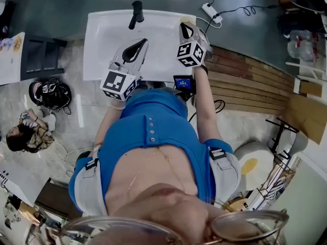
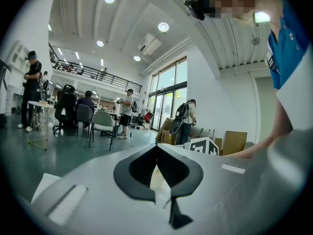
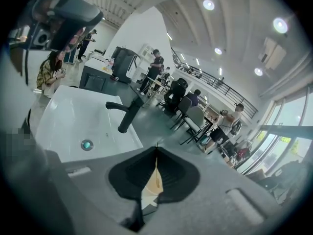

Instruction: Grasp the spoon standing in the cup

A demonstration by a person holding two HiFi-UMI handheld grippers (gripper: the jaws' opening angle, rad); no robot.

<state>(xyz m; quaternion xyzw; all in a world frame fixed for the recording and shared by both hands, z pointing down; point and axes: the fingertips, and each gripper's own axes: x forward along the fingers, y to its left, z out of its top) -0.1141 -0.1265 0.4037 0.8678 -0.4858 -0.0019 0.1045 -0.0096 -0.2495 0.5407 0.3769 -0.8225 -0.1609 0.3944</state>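
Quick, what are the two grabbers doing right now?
Left gripper: closed, nothing seen in it.
Right gripper: closed on a thin handle, probably the spoon.

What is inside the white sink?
Only a round drain shows in the sink; the black faucet stands at its rim. The left gripper and right gripper cover its near part, hiding anything there.

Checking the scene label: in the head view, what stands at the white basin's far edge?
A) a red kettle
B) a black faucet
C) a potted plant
B: a black faucet rises from the far rim of the white basin.
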